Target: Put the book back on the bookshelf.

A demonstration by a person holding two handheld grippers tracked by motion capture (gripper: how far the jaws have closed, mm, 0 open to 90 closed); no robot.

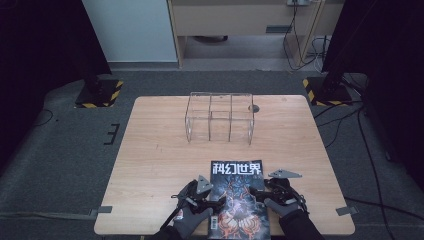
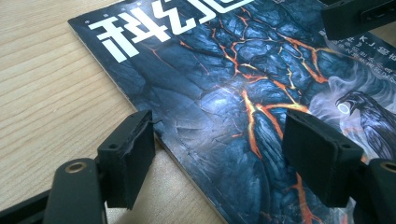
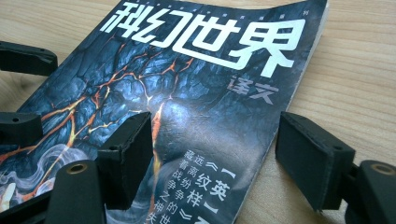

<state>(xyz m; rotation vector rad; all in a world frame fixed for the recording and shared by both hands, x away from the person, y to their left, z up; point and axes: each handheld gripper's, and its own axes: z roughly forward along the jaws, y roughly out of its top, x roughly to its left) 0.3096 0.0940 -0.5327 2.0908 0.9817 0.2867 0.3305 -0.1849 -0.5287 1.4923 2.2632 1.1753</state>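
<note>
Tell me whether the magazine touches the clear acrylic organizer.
Apart. The high view shows bare wooden table between the magazine near the front edge and the clear acrylic organizer farther back.

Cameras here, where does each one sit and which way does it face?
High view: above the near edge, facing forward and down on table, rack, magazine; both gloved hands show.
Left gripper view: on left gripper, facing the magazine's left edge.
Right gripper view: on right gripper, facing its right edge.
All share the magazine.

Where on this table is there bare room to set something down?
Bare wood lies left and right of the clear acrylic rack, and between it and the magazine. The near edge is crowded: left gripper and right gripper flank the magazine.
</note>
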